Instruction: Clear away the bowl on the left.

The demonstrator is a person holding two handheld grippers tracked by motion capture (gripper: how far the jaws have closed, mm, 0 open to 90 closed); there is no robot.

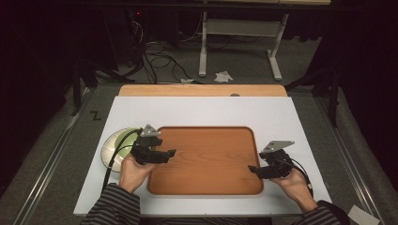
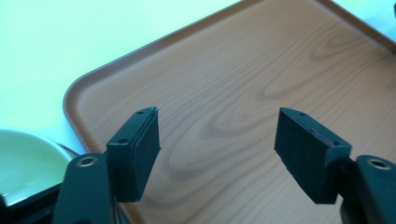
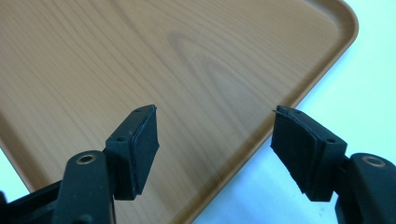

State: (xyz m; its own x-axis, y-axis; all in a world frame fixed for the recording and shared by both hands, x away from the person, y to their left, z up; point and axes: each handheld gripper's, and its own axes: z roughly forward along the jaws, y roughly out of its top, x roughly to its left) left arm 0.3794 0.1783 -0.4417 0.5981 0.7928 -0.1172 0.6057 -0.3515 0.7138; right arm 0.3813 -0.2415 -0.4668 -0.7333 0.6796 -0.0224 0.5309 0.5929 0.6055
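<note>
Currently both my claws are spread and empty. My left claw [image 1: 164,153] hangs over the tray's [image 1: 206,187] left edge, with the plate [image 1: 114,143] just outside it; my right claw [image 1: 257,169] hangs at the tray's right edge. Left is nearer the plate.

right gripper [image 3: 215,149]: two black padded jaws set wide apart, nothing between them. wooden tray [image 3: 140,60]: grain visible, rounded corner at upper right, raised rim. white surface [image 3: 364,93]: beside the tray's edge.
</note>
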